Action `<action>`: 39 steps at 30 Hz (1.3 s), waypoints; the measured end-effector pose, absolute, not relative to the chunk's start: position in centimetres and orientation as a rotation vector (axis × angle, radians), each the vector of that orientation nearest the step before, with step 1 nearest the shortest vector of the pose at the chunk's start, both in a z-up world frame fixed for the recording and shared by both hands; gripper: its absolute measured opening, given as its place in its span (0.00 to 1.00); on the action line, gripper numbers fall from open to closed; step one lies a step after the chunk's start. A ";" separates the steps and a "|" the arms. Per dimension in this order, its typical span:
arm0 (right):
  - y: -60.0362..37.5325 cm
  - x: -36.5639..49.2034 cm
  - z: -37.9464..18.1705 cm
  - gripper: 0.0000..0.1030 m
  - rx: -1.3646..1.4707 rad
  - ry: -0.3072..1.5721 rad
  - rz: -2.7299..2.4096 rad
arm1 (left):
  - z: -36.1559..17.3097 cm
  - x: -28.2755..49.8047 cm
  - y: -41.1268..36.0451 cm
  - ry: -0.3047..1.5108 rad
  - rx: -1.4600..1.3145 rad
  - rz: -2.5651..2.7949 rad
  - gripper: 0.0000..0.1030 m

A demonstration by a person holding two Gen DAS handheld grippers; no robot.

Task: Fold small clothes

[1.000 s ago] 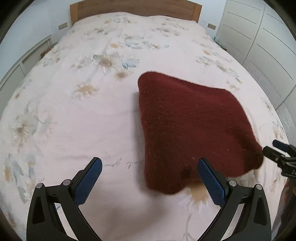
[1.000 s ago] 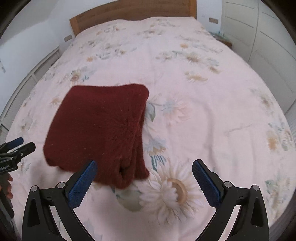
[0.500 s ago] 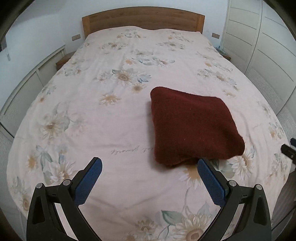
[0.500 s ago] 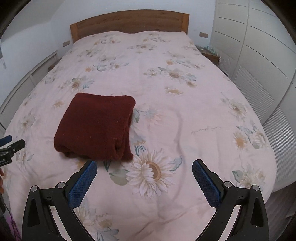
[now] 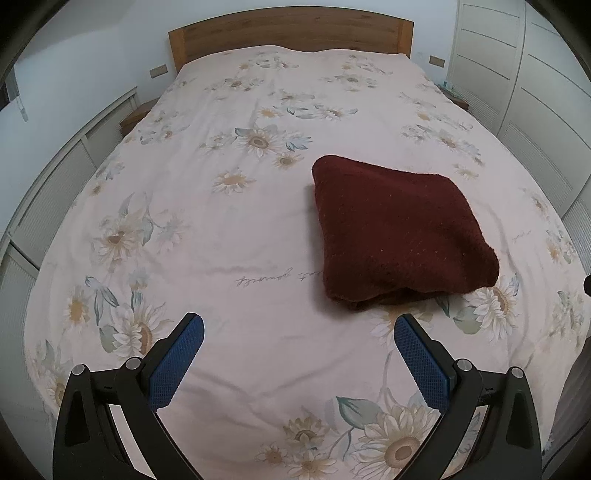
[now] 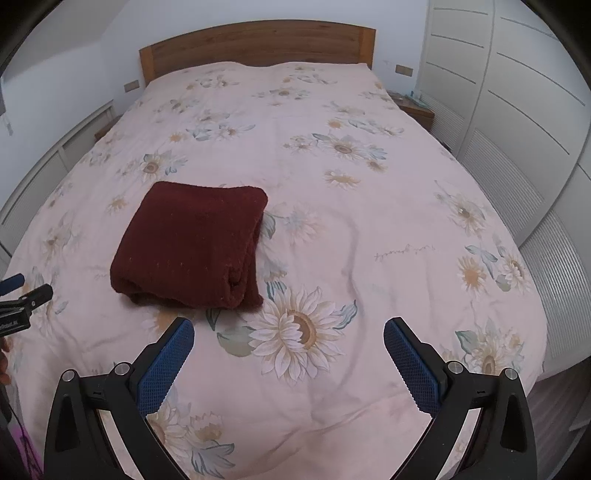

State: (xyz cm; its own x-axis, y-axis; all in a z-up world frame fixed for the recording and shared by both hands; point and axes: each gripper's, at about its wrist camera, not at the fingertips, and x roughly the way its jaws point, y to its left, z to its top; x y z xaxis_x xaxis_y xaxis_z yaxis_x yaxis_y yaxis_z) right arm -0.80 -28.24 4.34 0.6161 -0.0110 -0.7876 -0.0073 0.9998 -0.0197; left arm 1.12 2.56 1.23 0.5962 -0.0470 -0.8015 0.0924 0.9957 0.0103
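Note:
A dark red knitted garment (image 5: 397, 229) lies folded into a thick square on the flowered bedspread (image 5: 229, 236). In the right wrist view the same garment (image 6: 192, 243) sits left of centre, its layered edge toward me. My left gripper (image 5: 298, 325) is open and empty, held back from the garment's near-left corner. My right gripper (image 6: 289, 330) is open too, nothing between its blue pads, hovering over a large sunflower print to the right of the garment. The left gripper's tips (image 6: 26, 288) show at the left edge of the right wrist view.
The bed has a wooden headboard (image 5: 291, 33) at the far end. White wardrobe doors (image 6: 517, 110) run along the right side, low white cabinets (image 5: 48, 192) along the left. A small nightstand (image 6: 415, 107) stands by the far right corner.
Both grippers have pulled back and up from the garment, so it looks smaller and more of the bed shows. The garment stays folded in place.

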 end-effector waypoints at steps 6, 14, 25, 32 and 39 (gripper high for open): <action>-28.2 -0.8 4.4 0.99 -0.024 0.905 -0.003 | 1.2 0.8 2.7 0.935 0.050 -0.076 0.99; -28.1 -1.0 4.4 0.99 -0.026 0.907 -0.006 | 1.4 0.8 3.1 0.936 0.045 -0.059 0.99; -28.4 -0.7 3.9 0.99 -0.023 0.928 0.005 | 1.3 0.6 2.9 0.941 0.050 -0.052 0.99; -28.4 -0.7 3.8 0.99 -0.019 0.925 0.005 | 1.1 0.6 3.4 0.947 0.034 -0.062 0.99; -28.6 -0.7 3.7 0.99 -0.023 0.930 0.004 | 1.0 0.8 3.5 0.958 0.026 -0.064 0.99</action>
State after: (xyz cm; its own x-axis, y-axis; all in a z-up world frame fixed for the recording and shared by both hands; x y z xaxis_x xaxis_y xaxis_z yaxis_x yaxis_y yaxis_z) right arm -0.74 -28.56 3.74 0.5982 -0.0063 -0.8013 -0.0135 0.9997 -0.0179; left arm 0.83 3.49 0.95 0.5737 -0.0429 -0.8180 0.0657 0.9978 -0.0062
